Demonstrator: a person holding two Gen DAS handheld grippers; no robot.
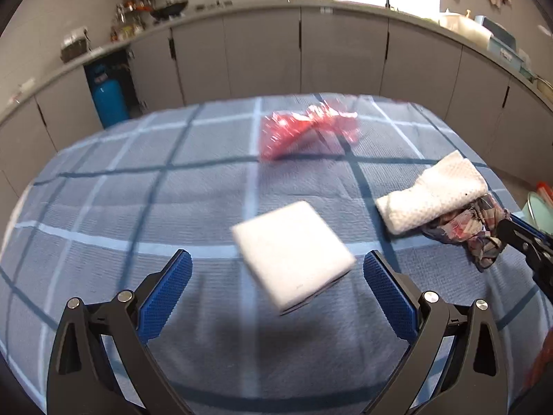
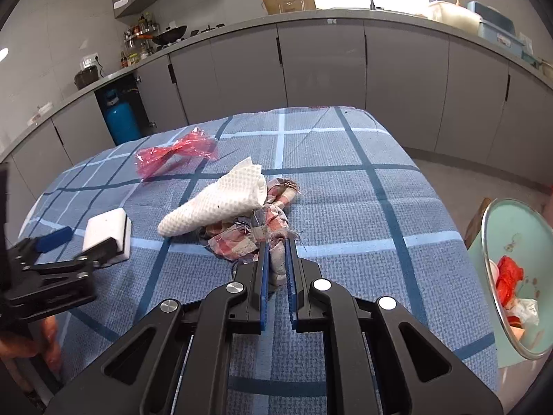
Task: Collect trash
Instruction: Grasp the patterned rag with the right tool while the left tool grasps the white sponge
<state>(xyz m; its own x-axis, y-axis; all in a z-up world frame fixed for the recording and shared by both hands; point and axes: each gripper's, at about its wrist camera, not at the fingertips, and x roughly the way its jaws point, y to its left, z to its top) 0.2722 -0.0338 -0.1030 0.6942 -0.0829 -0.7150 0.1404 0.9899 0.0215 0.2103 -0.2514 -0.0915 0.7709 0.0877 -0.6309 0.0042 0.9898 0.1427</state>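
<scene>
My left gripper (image 1: 276,266) is open, its blue pads on either side of a white sponge block (image 1: 293,252) that lies on the blue checked tablecloth (image 1: 138,207). The block also shows in the right wrist view (image 2: 105,230), with the left gripper (image 2: 74,240) around it. My right gripper (image 2: 276,252) is shut on a frayed plaid cloth scrap (image 2: 249,235), seen too in the left wrist view (image 1: 473,231). A white waffle paper towel (image 2: 217,204) lies on the scrap. A red cellophane wrapper (image 2: 172,155) lies further back.
A pale green trash bin (image 2: 497,242) with red and white litter inside stands off the table's right edge. Grey kitchen cabinets (image 2: 311,65) and a blue gas cylinder (image 2: 121,121) are behind the table.
</scene>
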